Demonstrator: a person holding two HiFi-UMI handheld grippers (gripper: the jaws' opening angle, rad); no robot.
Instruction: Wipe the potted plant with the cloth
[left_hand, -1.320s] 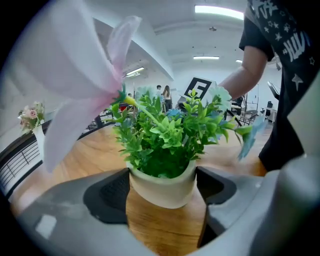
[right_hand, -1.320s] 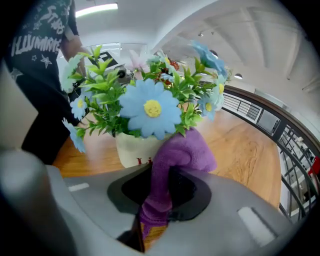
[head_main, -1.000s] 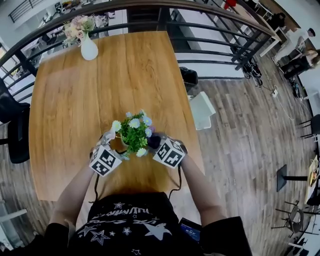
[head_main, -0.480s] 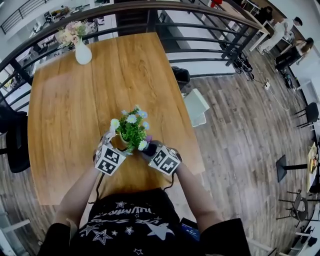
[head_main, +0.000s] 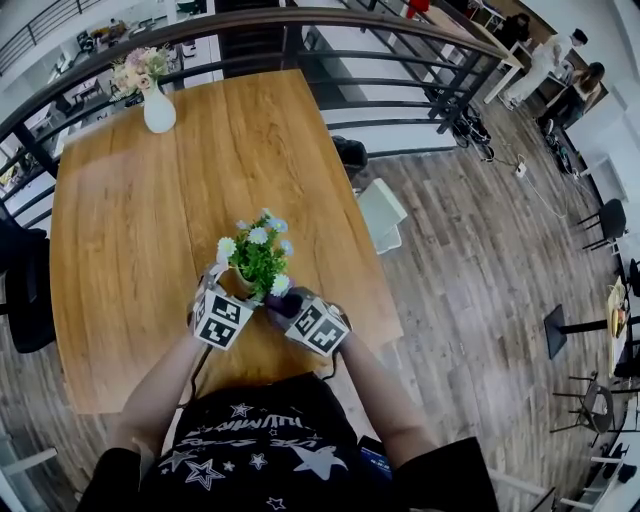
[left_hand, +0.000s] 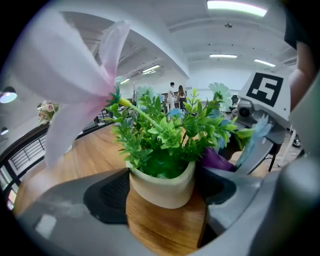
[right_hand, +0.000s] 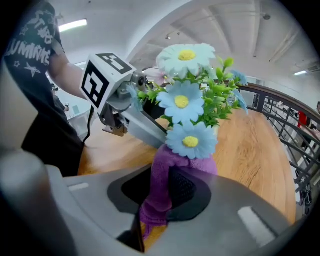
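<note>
**Two grippers on one plant: one steadies, one wipes**

Both tools work at the near edge of the surface (head_main: 130, 200), just in front of the person. The left gripper (left_hand: 162, 191) has its jaws set narrow against either side of the pot (left_hand: 160, 186), low on its wall. This looks like a bracing hold, so the light pot does not slide or tip while it is rubbed. The pot stands upright on the wood.

The right gripper (right_hand: 162, 192) comes in from the opposite side, its jaws pinched on a fold of the purple cloth (right_hand: 161, 172). The loose end hangs below the jaws, and the bunched top is pushed up against the lowest blue flower (right_hand: 190, 140), at the edge of the foliage. The cloth seems held short so that the pressure reaches the petals and not the pot.

Wiping looks under way at the plant's (head_main: 258, 258) near right side. The leaves beyond and the far side would need the cloth carried round, or the pot turned.

Farther off, a white vase (head_main: 158, 108) of flowers stands at the far left corner, well apart, with a railing (head_main: 300, 20) behind it.
</note>
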